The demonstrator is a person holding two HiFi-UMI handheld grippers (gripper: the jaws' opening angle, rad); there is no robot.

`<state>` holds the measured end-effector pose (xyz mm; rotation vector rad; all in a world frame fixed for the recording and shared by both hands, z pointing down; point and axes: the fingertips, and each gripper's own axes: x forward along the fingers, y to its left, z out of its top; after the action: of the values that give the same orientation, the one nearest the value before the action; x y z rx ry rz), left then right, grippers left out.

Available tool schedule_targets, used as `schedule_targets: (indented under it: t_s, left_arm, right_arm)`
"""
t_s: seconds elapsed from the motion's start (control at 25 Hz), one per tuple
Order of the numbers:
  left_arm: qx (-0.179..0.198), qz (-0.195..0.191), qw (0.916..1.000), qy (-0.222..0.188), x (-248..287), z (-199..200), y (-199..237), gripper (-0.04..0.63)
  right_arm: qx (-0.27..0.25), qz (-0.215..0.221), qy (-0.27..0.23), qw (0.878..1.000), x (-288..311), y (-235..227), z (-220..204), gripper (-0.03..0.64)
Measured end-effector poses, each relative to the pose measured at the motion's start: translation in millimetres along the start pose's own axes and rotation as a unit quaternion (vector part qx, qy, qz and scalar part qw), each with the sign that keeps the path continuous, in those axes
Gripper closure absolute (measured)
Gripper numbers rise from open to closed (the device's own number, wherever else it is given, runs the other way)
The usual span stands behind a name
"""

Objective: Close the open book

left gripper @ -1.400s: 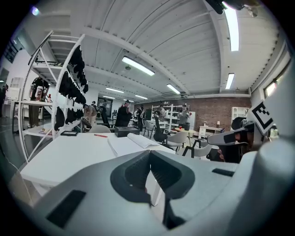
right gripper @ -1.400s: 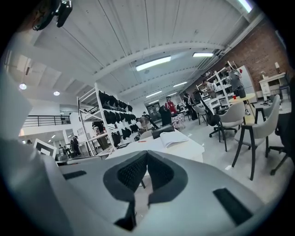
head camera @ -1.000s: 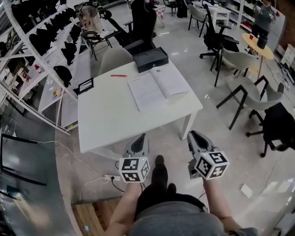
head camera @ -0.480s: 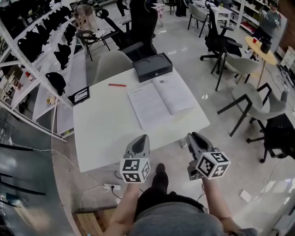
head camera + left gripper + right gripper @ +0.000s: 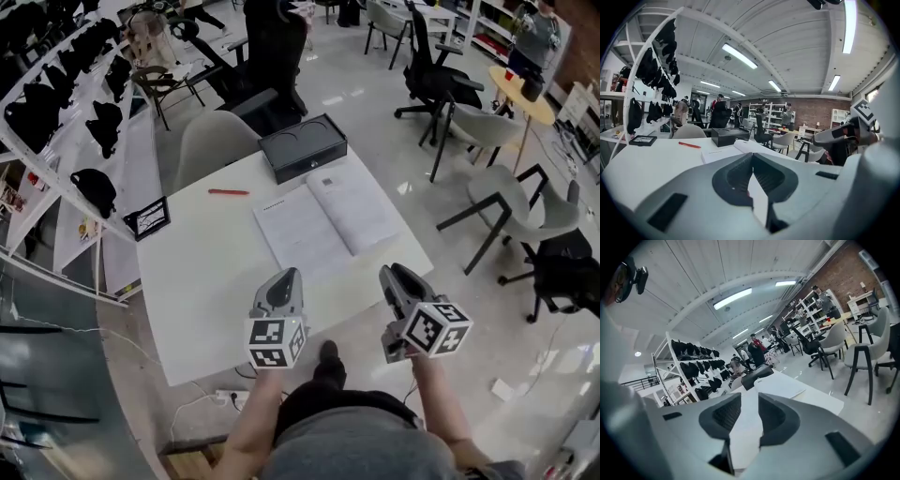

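1. A white table (image 5: 202, 272) carries four things.
2. An open book (image 5: 323, 225) lies flat toward its right edge.
3. A black box (image 5: 303, 147) sits at the far edge, just beyond the book.
4. A red pen (image 5: 228, 192) lies left of the box.
5. A black-framed card (image 5: 147, 217) stands at the far left corner.

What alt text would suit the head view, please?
An open book lies on a white table, a black box and red pen beyond it. At the near edge, a person holds the left gripper shut and the right gripper with jaws opening, nothing between them.
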<state>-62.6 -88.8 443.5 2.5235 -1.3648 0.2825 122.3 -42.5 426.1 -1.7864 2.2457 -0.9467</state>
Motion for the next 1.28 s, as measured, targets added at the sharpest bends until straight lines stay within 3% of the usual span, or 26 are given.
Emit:
schedule_targets:
  t_s: [0.64,1.28]
  left_arm:
    - [0.002,-0.042,0.9989,0.022,49.9,2.1,26.3,0.589]
    - [0.012,-0.075,0.9957,0.052,94.4,-3.1,17.0,0.589]
  right_arm:
    - [0.097,-0.040,-0.003,0.994,41.0,-22.7,-4.6,0.483]
    - [0.179,-0.064,-0.006,0.982,54.0,-54.6,-10.3,0.471]
